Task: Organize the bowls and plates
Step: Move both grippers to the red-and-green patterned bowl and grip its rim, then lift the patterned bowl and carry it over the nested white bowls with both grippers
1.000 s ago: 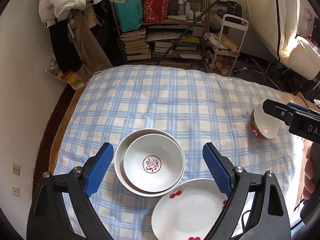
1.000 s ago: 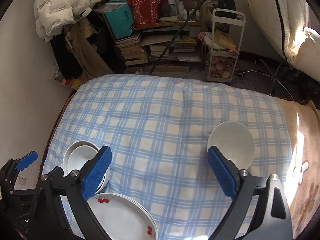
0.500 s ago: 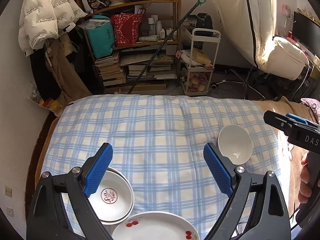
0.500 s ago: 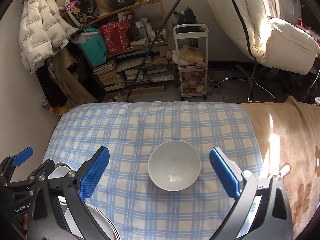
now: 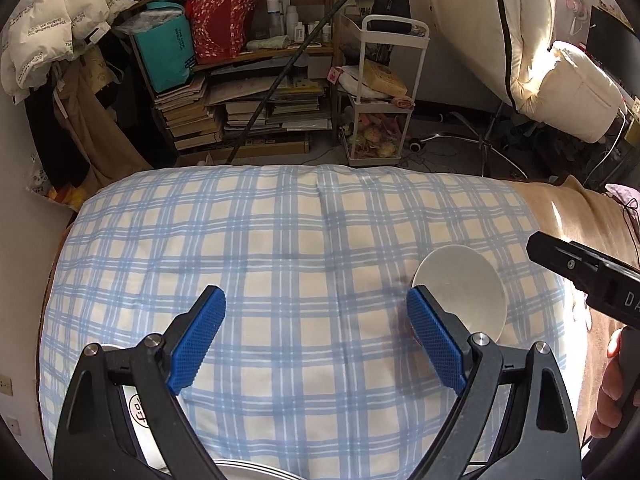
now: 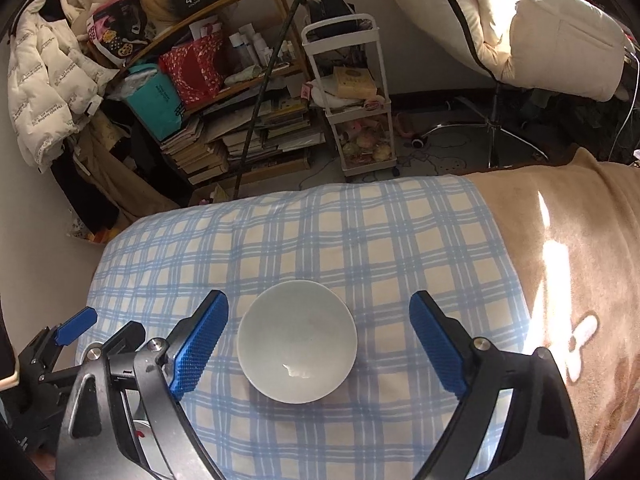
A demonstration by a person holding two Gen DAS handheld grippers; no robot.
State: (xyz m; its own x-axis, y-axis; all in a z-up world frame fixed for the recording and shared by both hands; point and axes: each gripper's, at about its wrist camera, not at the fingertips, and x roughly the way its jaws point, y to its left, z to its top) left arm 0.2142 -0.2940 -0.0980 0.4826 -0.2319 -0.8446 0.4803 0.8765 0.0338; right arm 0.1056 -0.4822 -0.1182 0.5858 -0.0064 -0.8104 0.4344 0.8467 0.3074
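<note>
Right wrist view: the right gripper (image 6: 318,344) fills the lower frame, black arms tipped with blue, dimpled rubber pads (image 6: 198,346). Its jaws have just been closing a little yet stand wide apart, and the round, glossy white ceramic bowl (image 6: 297,341) sits between them untouched, nearer the left pad, low and centre in the frame. The bowl rests on a soft quilt checked in pale blue and cream (image 6: 360,232); a fuzzy tan blanket (image 6: 568,248) covers the bed to the right. At lower left the left gripper (image 6: 70,330) is partly cut off by the frame edge, and a white dish with a red mark (image 6: 138,432) peeks out behind the arm, mostly hidden.

Left wrist view: the left gripper (image 5: 316,340) is also spread wide over bare quilt. Its right pad overlaps the bowl's near rim. A dish with a red emblem (image 5: 140,410) is largely hidden behind the left arm. At far right, a hand (image 5: 610,392) is cut off.
</note>
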